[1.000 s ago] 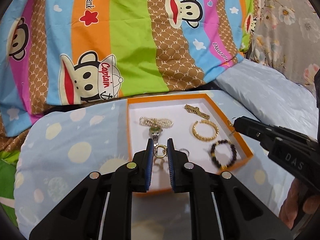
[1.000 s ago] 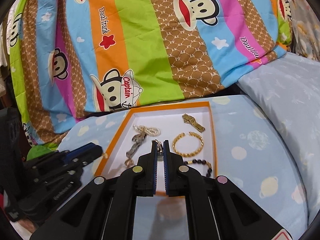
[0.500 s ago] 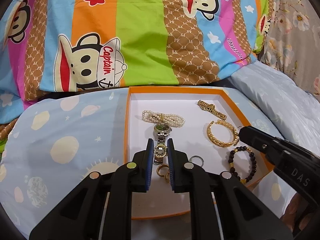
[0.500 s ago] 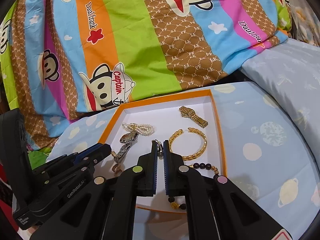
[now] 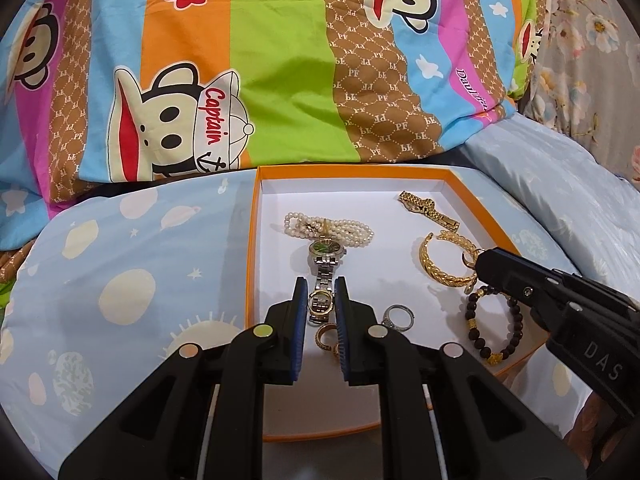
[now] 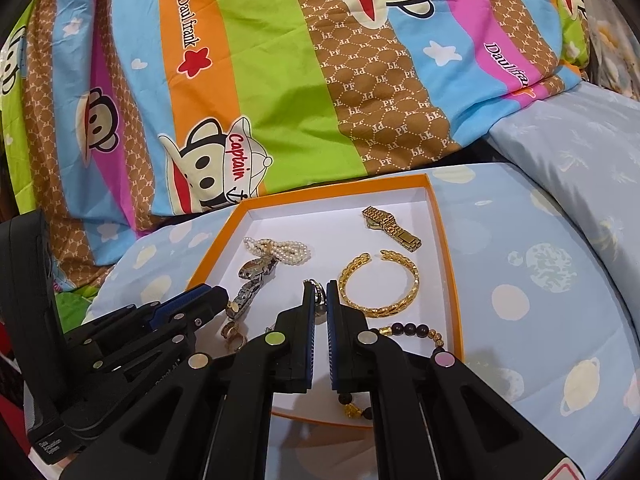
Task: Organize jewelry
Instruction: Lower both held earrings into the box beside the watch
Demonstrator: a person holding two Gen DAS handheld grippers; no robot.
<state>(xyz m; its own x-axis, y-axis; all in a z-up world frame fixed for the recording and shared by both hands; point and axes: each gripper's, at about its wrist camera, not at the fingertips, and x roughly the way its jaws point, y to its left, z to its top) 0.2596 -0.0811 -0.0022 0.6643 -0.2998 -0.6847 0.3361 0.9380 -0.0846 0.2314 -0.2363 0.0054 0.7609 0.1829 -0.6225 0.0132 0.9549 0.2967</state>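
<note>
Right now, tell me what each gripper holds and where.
Left gripper: gold ring, pinched across its band. Right gripper: small hoop, pinched by its edge.

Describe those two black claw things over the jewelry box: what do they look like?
Both are matte black plastic. The left gripper and right gripper each have two flat fingers lined with ribbed blue pads, angular cut-out arms and round silver discs at the joints; one disc on the right gripper is pink. Its side reads "DAS" in the left view.
</note>
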